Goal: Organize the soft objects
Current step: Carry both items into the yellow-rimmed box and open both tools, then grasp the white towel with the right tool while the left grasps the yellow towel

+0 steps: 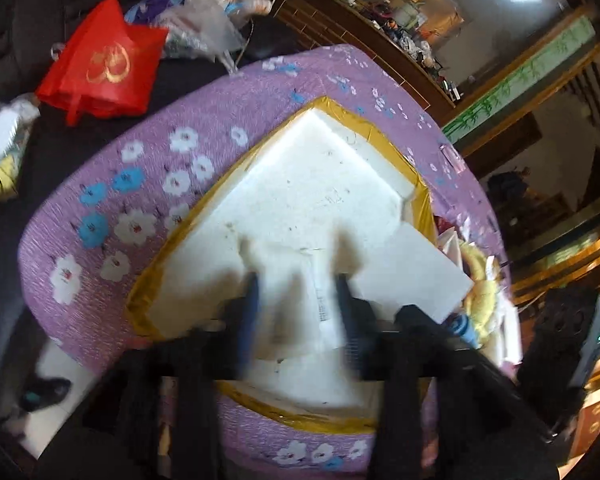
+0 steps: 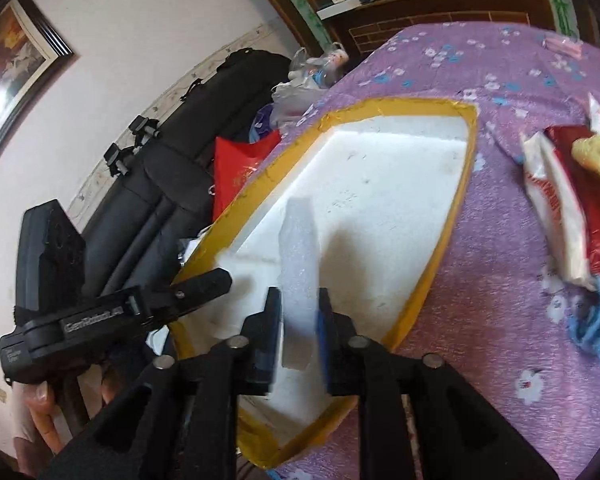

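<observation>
A white foam box (image 1: 300, 196) with yellow tape on its rim sits on a round table under a purple flowered cloth (image 1: 148, 168). My left gripper (image 1: 296, 300) hangs over the box's inside, its jaws apart and nothing between them. My right gripper (image 2: 298, 320) is shut on a white foam slab (image 2: 300, 264) held upright on edge over the box (image 2: 400, 200). The slab also shows in the left wrist view (image 1: 412, 268). A pile of soft things, yellow cloth (image 2: 596, 160), red-and-white packets (image 2: 560, 216) and blue cloth (image 2: 596, 332), lies on the table right of the box.
A red bag (image 1: 104, 64) and plastic bags (image 1: 208, 16) lie on a dark sofa behind the table. A black bag (image 2: 172, 168) leans on the wall. A wooden cabinet (image 1: 380, 40) stands at the back. The left gripper's body (image 2: 100, 316) is at the box's left rim.
</observation>
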